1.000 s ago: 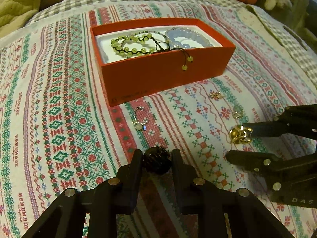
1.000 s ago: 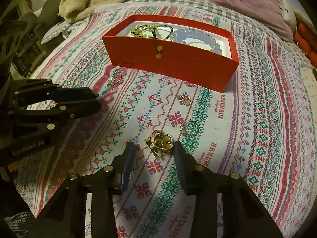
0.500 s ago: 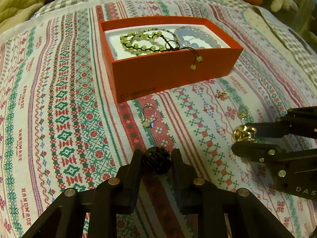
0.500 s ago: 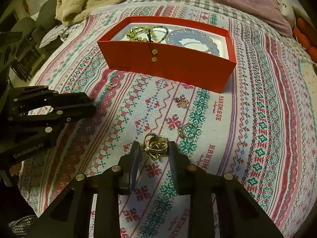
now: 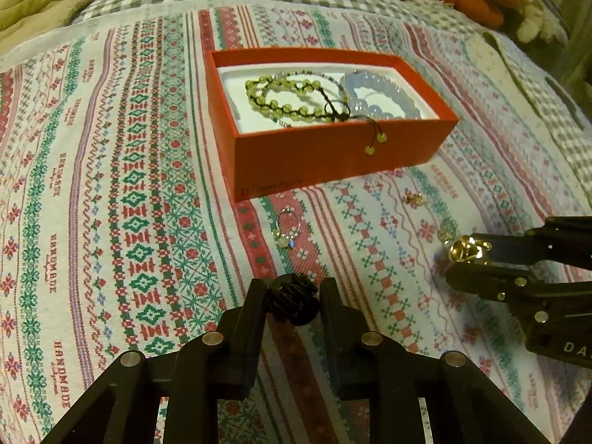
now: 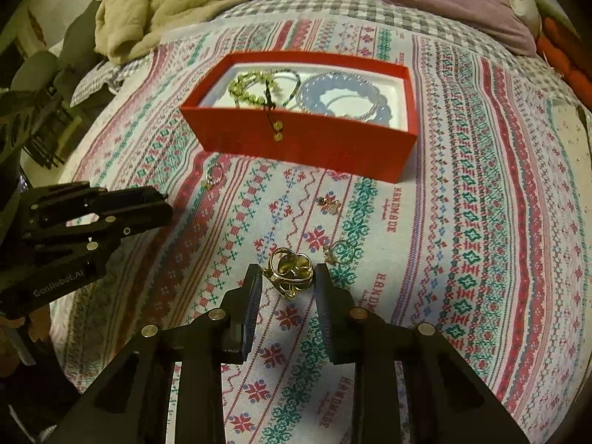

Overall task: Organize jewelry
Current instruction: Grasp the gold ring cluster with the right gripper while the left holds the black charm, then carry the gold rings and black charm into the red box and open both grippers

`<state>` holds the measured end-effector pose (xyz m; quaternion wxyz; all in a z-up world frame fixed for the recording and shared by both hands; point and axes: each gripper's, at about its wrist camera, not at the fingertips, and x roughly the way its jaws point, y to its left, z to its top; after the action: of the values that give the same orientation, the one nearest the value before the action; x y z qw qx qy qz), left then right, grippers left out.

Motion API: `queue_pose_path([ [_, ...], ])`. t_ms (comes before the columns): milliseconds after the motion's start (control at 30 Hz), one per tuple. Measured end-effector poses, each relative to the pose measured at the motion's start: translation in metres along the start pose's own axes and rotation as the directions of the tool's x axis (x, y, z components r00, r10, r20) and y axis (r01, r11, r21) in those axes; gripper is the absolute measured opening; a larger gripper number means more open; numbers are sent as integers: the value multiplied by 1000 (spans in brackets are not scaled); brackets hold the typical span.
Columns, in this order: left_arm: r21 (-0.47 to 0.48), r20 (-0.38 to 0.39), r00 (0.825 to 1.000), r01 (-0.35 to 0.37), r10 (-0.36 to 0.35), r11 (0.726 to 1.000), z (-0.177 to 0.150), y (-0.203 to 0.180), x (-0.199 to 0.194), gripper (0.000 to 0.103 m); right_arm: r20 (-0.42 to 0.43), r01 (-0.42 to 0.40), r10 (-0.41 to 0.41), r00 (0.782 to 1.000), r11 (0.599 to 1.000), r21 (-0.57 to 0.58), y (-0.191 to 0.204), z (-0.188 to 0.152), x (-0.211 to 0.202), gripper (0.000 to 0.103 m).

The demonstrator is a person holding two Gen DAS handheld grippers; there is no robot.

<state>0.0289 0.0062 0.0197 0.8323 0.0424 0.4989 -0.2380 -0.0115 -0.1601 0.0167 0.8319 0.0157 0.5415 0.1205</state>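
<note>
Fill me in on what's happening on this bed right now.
A person is sorting jewelry with two handheld tongs. The left tongs grip a dark, ridged hair claw; the right tongs clamp a gold knot-shaped ring. The red box on the patterned bedspread holds a green beaded bracelet and a pale blue one. A hoop earring and two small gold pieces lie loose in front of it.

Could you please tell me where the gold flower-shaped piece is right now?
The gold flower-shaped piece sits between the fingers of the right tool, above the patterned bedspread, on the near side of the red box.
</note>
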Motion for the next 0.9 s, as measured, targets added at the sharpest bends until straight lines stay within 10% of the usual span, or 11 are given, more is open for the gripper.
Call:
queue_pose_path([
  [900, -54, 153, 987, 52, -43, 997, 58, -5, -14, 23, 141, -43, 23, 990, 990, 137, -33, 61, -42, 30],
])
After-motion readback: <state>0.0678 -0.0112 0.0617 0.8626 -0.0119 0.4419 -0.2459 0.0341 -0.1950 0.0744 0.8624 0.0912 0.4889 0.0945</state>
